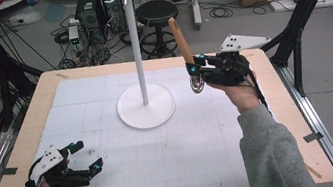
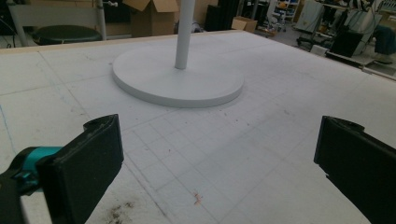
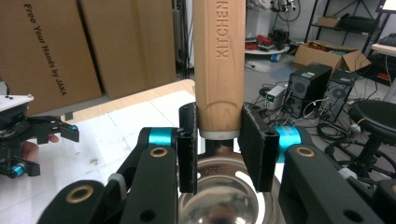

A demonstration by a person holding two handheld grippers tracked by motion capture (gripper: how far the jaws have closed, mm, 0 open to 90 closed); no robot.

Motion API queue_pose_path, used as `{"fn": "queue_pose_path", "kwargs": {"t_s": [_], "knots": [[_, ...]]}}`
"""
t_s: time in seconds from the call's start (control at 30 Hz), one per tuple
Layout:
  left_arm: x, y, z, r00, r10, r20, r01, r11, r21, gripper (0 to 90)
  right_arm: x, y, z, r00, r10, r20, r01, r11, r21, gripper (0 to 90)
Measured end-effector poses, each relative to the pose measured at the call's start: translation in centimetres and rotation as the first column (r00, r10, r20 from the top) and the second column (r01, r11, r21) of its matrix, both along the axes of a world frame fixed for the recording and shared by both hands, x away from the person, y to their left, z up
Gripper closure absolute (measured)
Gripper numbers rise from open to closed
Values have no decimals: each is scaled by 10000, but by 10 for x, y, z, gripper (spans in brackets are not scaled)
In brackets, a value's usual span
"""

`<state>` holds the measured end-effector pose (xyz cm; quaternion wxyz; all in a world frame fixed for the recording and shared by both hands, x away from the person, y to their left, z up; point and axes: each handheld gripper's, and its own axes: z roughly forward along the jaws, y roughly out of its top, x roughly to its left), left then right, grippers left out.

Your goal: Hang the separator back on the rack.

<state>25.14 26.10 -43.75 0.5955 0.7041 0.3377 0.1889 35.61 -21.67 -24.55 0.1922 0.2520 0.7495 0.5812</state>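
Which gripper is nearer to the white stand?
Right. The right gripper is raised just right of the stand, fingers shut on a ladle. The left gripper rests open near the table's front left corner.

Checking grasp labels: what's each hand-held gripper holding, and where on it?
Right hand-held gripper clamps a wooden-handled metal ladle at the handle's lower end, just above the bowl. Left hand-held gripper is open, holding nothing.

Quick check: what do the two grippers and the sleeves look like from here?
Both grippers, left and right, are black with teal joints and flat black jaw pads. Each carries a grey three-cornered plate on top. Brass-coloured rivets mark the right gripper's links. Both sleeves are grey.
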Motion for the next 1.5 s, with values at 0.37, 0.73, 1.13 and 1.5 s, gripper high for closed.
{"fn": "queue_pose_path", "kwargs": {"t_s": [0.37, 0.73, 1.13, 1.5], "knots": [[-2, 2, 0, 10000, 52, -34, -52, 10000, 31, 18, 6, 6, 7, 9995, 265, 146, -267, 9996, 120, 698], [-4, 5, -1, 9999, 104, -60, -103, 9999, 26, 18, 16, 14, 14, 9987, 394, 308, -401, 9989, 225, 698], [-5, 5, -1, 9999, 119, -78, -119, 9999, 1, 18, 21, 19, 21, 9985, 388, 377, -403, 9984, 394, 698], [-5, 6, -1, 9999, 88, -94, -88, 10000, -25, 18, 26, 23, 25, 9986, 373, 386, -392, 9979, 509, 697]]}}
